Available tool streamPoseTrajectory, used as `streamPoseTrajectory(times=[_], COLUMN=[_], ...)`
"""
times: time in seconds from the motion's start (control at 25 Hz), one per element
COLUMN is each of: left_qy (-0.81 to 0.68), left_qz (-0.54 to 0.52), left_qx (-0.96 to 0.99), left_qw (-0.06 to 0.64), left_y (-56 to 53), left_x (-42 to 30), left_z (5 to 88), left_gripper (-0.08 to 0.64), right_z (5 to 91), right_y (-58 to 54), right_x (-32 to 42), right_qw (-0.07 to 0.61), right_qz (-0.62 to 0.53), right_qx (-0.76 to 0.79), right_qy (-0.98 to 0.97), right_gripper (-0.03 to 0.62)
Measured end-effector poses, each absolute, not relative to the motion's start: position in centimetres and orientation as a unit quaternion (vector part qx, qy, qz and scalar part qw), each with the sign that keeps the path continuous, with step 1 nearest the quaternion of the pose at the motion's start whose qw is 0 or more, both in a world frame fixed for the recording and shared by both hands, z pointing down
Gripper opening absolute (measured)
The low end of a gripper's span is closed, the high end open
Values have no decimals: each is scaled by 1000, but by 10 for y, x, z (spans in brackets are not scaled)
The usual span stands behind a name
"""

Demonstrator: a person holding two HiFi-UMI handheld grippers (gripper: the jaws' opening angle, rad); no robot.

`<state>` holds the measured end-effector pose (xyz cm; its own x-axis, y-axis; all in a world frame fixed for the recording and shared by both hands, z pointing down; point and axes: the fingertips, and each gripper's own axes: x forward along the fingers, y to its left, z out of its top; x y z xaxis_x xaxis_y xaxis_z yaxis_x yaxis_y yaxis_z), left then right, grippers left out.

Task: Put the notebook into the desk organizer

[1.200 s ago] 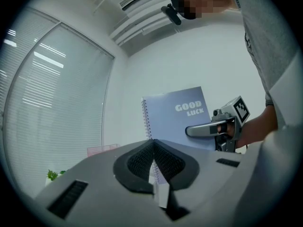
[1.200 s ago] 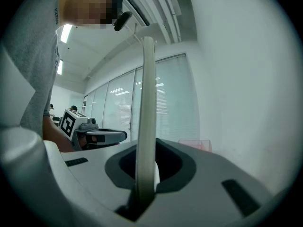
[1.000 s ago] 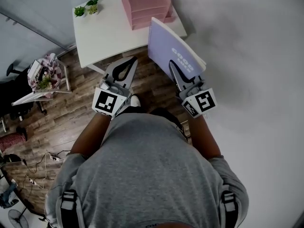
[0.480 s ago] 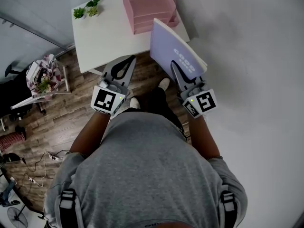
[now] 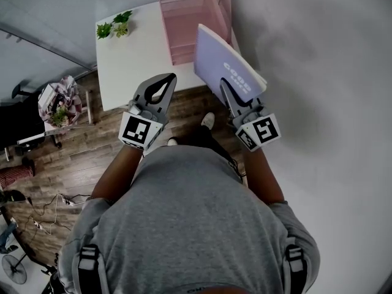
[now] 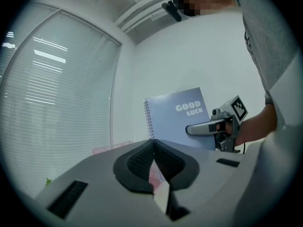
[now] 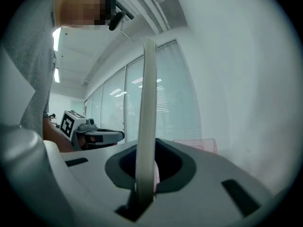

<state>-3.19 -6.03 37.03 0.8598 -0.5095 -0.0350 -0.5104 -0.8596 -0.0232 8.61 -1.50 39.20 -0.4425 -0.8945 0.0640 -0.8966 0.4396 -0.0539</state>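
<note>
A lavender spiral notebook (image 5: 223,66) stands on edge in the air, and my right gripper (image 5: 229,89) is shut on its lower edge. The right gripper view shows it edge-on as a pale strip (image 7: 146,126) rising from between the jaws. The left gripper view shows its printed cover (image 6: 182,122). My left gripper (image 5: 166,82) is shut with nothing in it, level beside the notebook at the desk's near edge. The pink desk organizer (image 5: 193,17) stands at the far right of the white desk (image 5: 131,57), beyond the notebook.
Two small green plants (image 5: 115,24) sit at the desk's far left corner. A white wall (image 5: 324,72) runs along the right. On the wooden floor to the left are a small rack with flowers (image 5: 58,100) and loose cables (image 5: 43,216).
Both grippers and the notebook have come closer to the desk as the person steps forward. The organizer now lies just beyond the notebook's top edge. The grips are unchanged.
</note>
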Motion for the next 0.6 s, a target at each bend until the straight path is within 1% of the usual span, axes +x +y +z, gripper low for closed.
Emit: streamPoseTrajectory(times=[0.6], left_qy=[337], left_qz=[-12], left_qx=[-941], left_qw=[15], left_y=[-156], left_x=[43], left_z=[362], left_gripper=[20], right_z=[374], right_y=[-122], right_x=[159], right_qw=[6], right_qz=[44], right_qx=[440], right_qy=[-897], right_gripper=[40])
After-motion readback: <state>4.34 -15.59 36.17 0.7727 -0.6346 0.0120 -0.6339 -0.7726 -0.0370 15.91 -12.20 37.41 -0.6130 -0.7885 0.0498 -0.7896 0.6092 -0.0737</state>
